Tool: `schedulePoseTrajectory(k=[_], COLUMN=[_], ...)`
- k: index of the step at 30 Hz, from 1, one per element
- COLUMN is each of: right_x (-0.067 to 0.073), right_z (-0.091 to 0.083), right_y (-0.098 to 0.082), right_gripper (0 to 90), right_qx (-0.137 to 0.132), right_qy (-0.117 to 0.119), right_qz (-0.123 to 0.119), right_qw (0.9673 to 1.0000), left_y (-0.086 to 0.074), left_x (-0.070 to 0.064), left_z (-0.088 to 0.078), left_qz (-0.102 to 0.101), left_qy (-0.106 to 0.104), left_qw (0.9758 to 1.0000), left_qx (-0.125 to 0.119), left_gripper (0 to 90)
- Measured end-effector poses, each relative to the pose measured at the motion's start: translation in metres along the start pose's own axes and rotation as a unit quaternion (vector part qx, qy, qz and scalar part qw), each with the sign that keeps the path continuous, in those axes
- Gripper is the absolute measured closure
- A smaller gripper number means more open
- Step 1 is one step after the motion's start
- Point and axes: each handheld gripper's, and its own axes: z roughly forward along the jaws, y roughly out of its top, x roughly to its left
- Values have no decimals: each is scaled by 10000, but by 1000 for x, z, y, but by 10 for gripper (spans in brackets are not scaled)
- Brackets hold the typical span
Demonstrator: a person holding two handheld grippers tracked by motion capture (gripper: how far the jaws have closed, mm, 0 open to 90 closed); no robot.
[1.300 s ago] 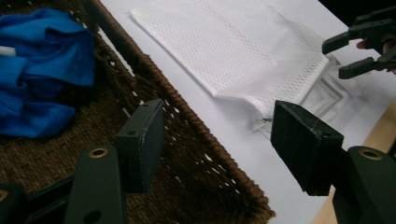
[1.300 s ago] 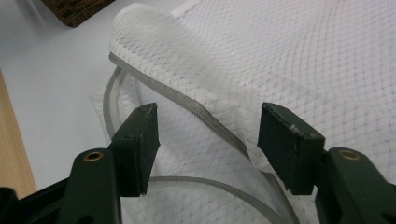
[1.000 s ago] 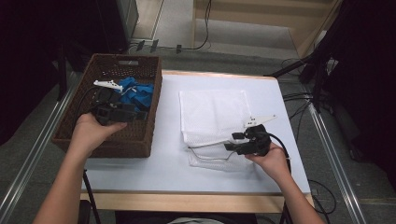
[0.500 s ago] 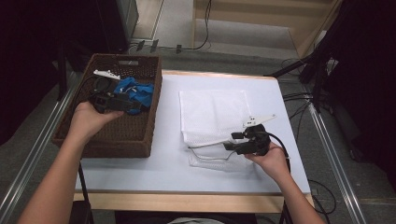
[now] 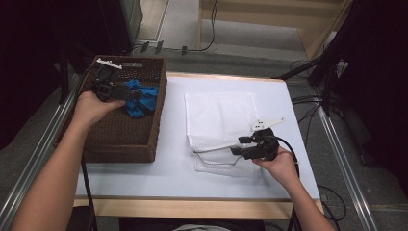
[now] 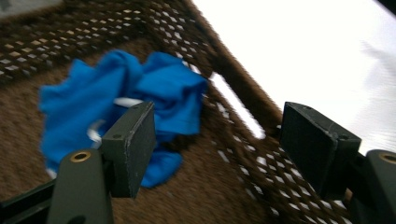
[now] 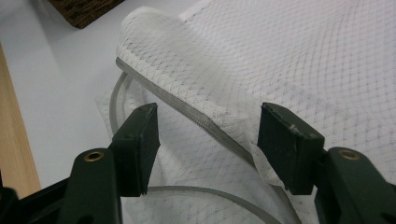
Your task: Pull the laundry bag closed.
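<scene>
The crumpled blue cloth [image 6: 121,107] lay in the wicker basket [image 5: 122,139] just ahead of the left gripper [image 6: 219,140], whose empty jaws had just been opening, so a shallow bite risked snagging the weave, while the right gripper [image 7: 210,140] stood open around the mesh laundry bag [image 7: 261,65] rim, which could sag shut.

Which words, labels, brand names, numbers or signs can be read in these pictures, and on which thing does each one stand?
None: no readable text in any view.
The crumpled blue cloth in the brown woven basket carries white marks, too blurred to tell whether they are letters.
The white mesh zip bag on the white table top is unprinted.
The black jaws of both grippers carry no lettering.
</scene>
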Motion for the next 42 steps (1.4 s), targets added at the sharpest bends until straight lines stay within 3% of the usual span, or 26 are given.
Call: schedulePoseTrajectory(k=[2,6,14,19,23,28,32,37,42], right_x=[0,0,-3,-3,-3,-3,-2,-3,-3], right_z=[0,-1,-5,-7,-8,-10,-11,-12,-14], right_y=[0,-1,-3,-5,-6,-8,-9,-11,-12], right_gripper=[395,395,396,398,398,398,398,399,399], right_qx=[-6,-15,-68,-53,-45,-70,-66,-68,-76], right_qy=[-3,8,-16,-23,-44,-69,-104,-148,-163], right_qz=[4,16,85,109,133,125,147,156,177], right_qw=[10000,10000,9999,9999,9999,9999,9998,9997,9997], left_y=[2,2,2,3,1,-3,-5,-6,-8], left_x=[5,15,29,34,41,47,54,55,51], left_z=[4,9,25,30,37,51,62,73,93], left_qz=[-105,-52,-109,-155,-414,-496,-601,-659,-603], left_qy=[21,143,353,260,218,420,435,404,484], left_qw=[9999,9998,9993,9995,9988,9974,9962,9965,9957], left_qx=[11,-142,18,67,163,298,458,320,513], left_gripper=[277,274,245,255,183,61,6,0,0])
